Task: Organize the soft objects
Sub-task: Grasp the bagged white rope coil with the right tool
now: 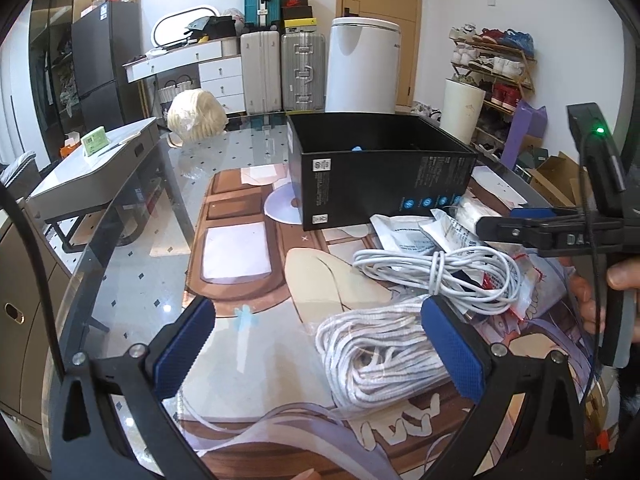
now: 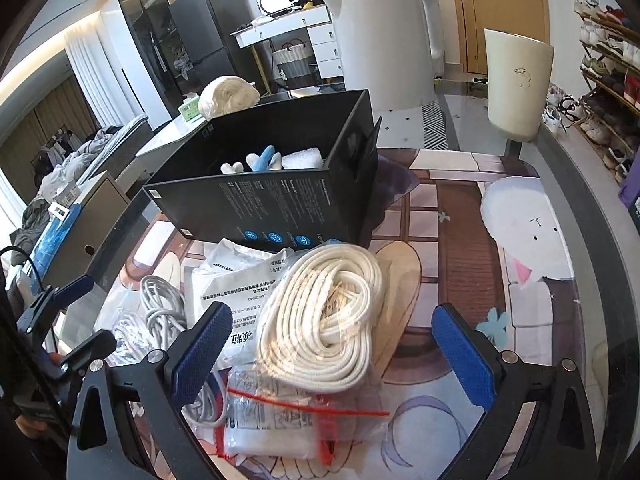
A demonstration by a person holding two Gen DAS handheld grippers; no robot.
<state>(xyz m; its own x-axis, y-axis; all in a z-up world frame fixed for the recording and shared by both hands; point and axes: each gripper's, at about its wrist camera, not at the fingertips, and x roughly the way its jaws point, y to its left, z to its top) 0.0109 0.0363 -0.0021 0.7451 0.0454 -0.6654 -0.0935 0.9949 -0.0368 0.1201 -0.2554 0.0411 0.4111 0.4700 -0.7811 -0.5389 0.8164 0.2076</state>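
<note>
Cream braided rope coil in clear plastic bag point(image 2: 324, 316): mid-tabletop, before open black cardboard box point(image 2: 276, 184). Right gripper point(image 2: 332, 348) spread wide, empty, straddling coil. Left gripper point(image 1: 316, 344) likewise released. Judged light, limp, bag slippery; pinch across bundled middle.

The white kettle point(image 2: 380, 36) behind the black box point(image 2: 280, 200) carries the brand "AUX" near its top rim. The other gripper point(image 1: 532, 232), right of the box in the left wrist view, shows the raised letters "DA", the rest cut off. Chinese print on the white packets point(image 2: 240, 276) in front of the box, and fine white print on the box's side, are too small to read.
</note>
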